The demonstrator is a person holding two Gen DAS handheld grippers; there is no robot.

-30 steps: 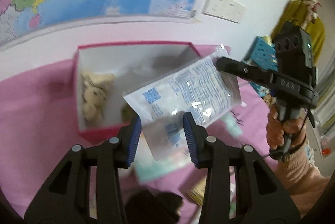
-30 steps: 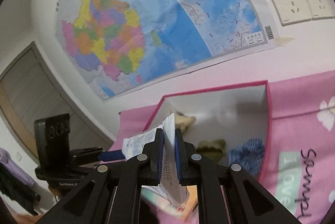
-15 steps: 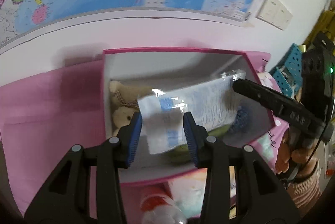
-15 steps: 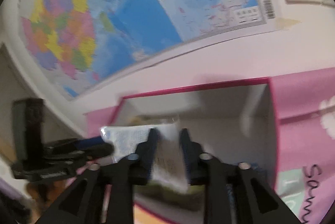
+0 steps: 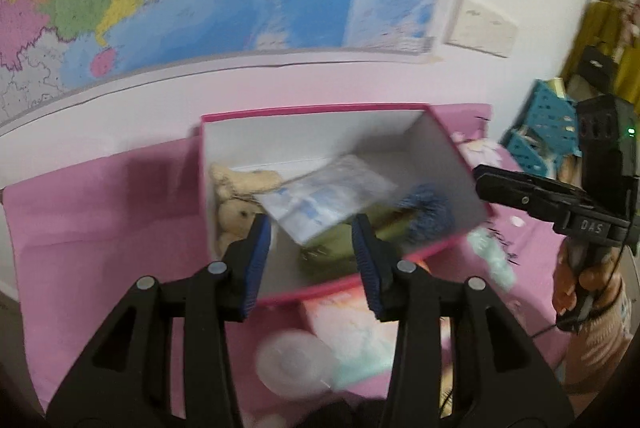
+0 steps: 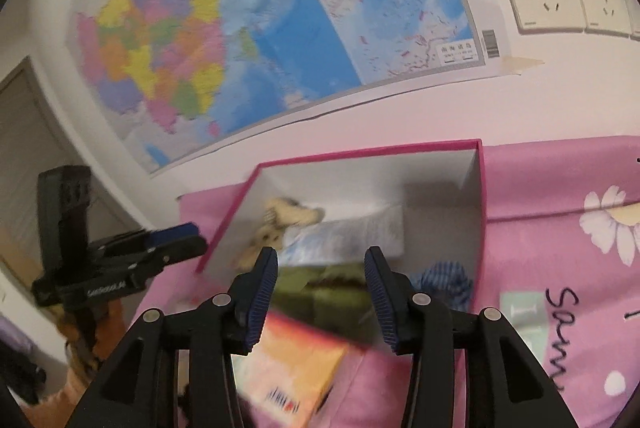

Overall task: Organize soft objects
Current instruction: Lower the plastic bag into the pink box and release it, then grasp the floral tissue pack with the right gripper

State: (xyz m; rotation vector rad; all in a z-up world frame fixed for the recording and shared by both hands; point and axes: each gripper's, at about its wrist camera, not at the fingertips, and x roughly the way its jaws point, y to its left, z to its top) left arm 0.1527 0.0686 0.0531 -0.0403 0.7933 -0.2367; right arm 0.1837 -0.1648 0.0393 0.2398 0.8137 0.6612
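The pink box (image 5: 308,110) holds the clear plastic packet (image 5: 328,198), lying atop a plush bear (image 5: 236,204) and green cloth (image 5: 340,244). Light, limp and slick, the packet looks best pinched at an edge. A second ago both grippers clamped it above the box; now the left gripper (image 5: 311,256) and right gripper (image 6: 320,292) are opening, empty.

one box (image 5: 450,156), one packet (image 5: 324,196) (inside), one teddy (image 5: 234,216)

Box (image 5: 320,109): pink rim, white inside. Plush toy (image 5: 236,196): beige. Packet (image 5: 320,200): clear w/ blue print. Cloth (image 6: 444,282): blue-white check. Bedsheet (image 6: 560,268): pink, white daisies. Wall map (image 6: 256,28): multicolour.
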